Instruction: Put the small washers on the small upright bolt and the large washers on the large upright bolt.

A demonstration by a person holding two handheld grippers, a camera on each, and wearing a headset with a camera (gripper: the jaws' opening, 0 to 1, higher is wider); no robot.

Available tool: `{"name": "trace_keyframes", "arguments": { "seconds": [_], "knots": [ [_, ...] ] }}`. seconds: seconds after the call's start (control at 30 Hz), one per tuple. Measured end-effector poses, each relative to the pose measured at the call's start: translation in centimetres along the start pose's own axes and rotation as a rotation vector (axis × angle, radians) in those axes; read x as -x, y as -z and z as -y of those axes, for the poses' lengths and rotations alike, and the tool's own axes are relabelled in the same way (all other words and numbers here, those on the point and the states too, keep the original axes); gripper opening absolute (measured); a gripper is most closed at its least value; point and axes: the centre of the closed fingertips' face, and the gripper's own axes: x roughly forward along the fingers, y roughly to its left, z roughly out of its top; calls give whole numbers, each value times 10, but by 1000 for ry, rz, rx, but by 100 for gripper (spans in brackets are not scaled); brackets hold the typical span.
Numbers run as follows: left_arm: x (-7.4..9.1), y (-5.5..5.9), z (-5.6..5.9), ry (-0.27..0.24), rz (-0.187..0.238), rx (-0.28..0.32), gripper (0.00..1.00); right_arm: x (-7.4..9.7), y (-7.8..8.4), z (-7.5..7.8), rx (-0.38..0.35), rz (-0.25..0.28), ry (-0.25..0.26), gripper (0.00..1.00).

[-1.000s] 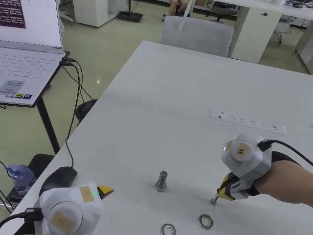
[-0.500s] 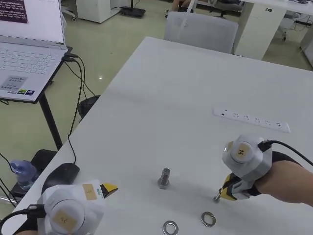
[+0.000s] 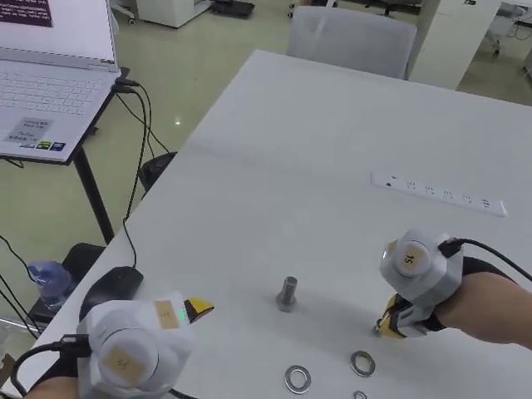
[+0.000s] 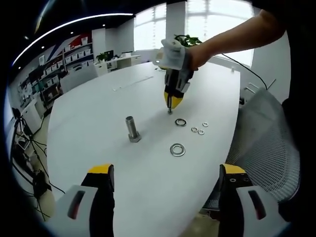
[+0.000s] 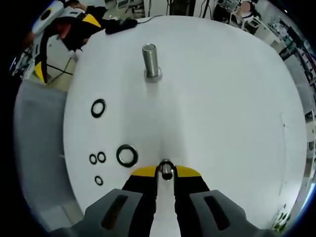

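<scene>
Rings of thin, stiff steel, the 2 large washers (image 5: 127, 155) and 3 small washers (image 5: 93, 159) lie flat around 9 o'clock of the small bolt (image 5: 166, 169), with the large bolt (image 5: 151, 61) at 12. Light and slippery, each probably wants pinching across its rim. The right gripper (image 5: 166, 173) is clamped on the small bolt, while the left gripper (image 4: 166, 170) has its jaws wide apart, empty.

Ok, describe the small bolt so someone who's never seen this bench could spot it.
On the white table, look to the right gripper near the front edge. The small bolt sits pinched between its yellow-tipped jaws. Unlike the large bolt standing free mid-table, it is far thinner and is held.
</scene>
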Motion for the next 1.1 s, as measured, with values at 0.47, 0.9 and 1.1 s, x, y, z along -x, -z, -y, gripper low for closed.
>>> {"name": "trace_keyframes", "arguments": {
  "seconds": [0.47, 0.9, 1.1],
  "knots": [
    [3, 1, 2, 8, -1, 10, 84, -11, 2, 2, -1, -23, 1, 13],
    [1, -5, 0, 12, 11, 16, 84, -10, 3, 3, -13, -23, -4, 13],
    [-1, -6, 0, 13, 9, 10, 83, -10, 2, 4, -7, -16, -3, 14]
  ]
}}
